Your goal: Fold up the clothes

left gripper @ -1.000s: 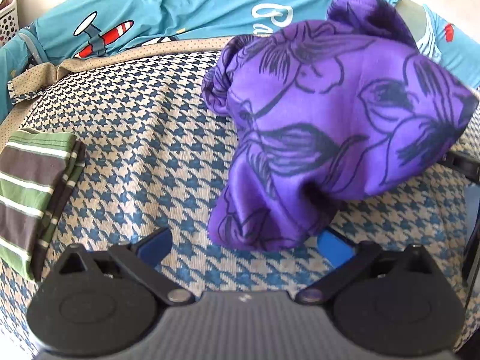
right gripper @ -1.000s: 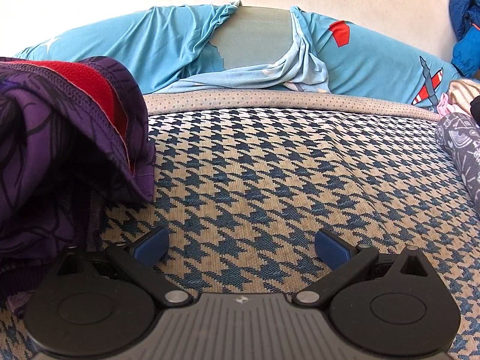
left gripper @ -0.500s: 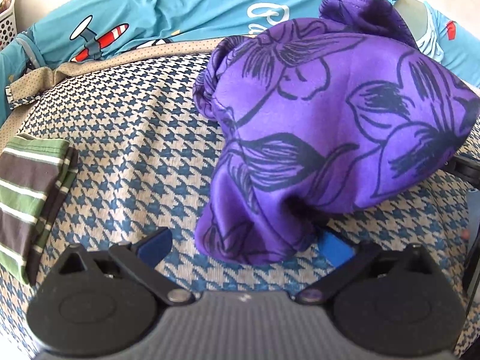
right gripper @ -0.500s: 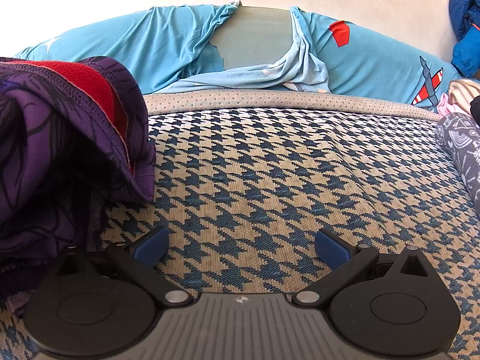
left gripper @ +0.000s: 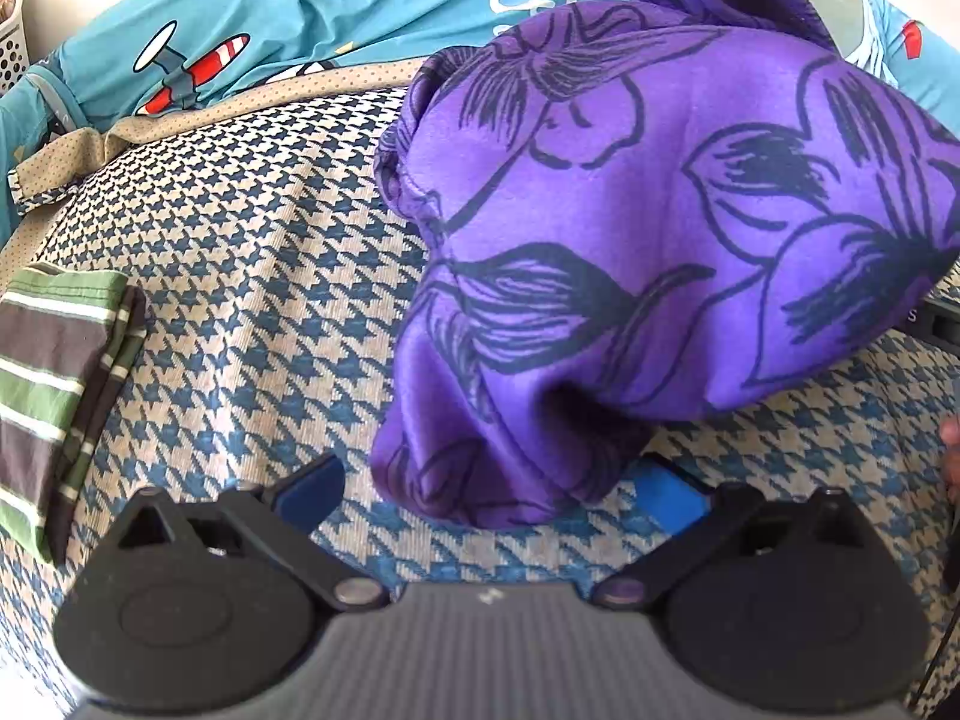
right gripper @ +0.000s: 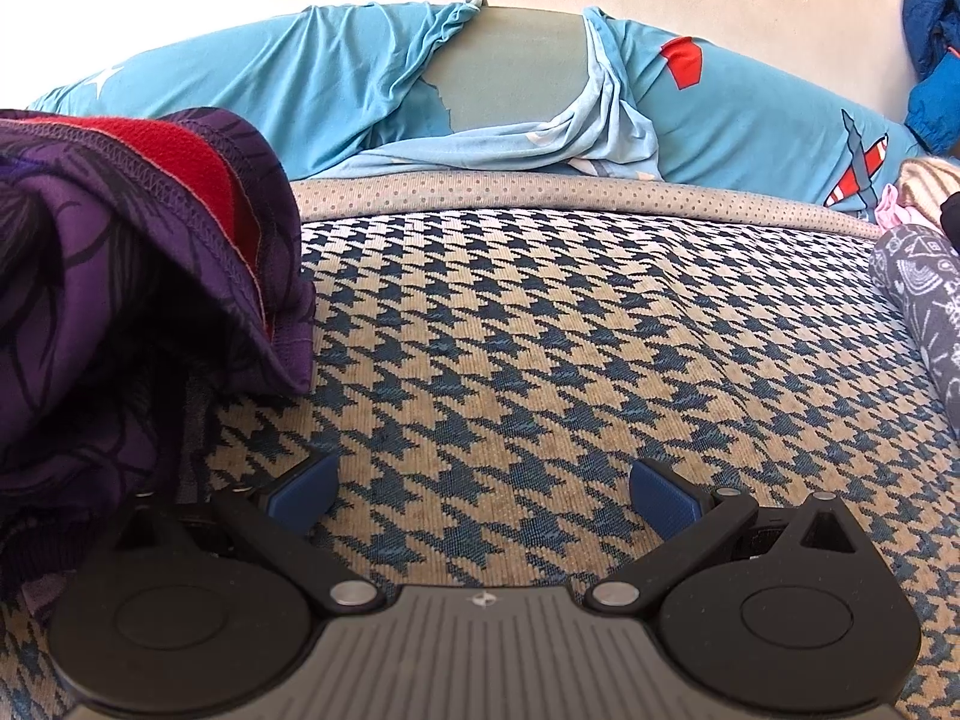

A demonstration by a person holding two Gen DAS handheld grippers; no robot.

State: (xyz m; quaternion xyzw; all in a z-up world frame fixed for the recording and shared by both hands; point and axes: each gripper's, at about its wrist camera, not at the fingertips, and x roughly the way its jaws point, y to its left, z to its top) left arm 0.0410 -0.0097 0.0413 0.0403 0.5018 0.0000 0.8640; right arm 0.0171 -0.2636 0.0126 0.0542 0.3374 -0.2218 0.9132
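A bunched purple garment with black flower outlines (left gripper: 630,228) lies on the houndstooth cushion (left gripper: 252,276). Its lowest lobe droops between the blue pads of my left gripper (left gripper: 489,492), which stands open; the right pad (left gripper: 669,495) is partly covered by the cloth. In the right wrist view the same purple garment (right gripper: 108,312) fills the left side, showing a red inner lining (right gripper: 192,168), and hangs over the left arm of my right gripper (right gripper: 483,492). That gripper is open over bare cushion (right gripper: 570,348) with nothing between its pads.
A folded green-and-brown striped cloth (left gripper: 54,378) lies at the left. Blue airplane-print fabric (left gripper: 288,18) covers the backrest. A grey patterned garment (right gripper: 924,300) and a blue jacket (right gripper: 936,48) sit at the far right. A dark device part (left gripper: 942,324) pokes out under the purple garment.
In the left wrist view the purple garment has grown larger and its lobe now sits further between the pads; the striped cloth slid toward the left edge. The right wrist view is unchanged.
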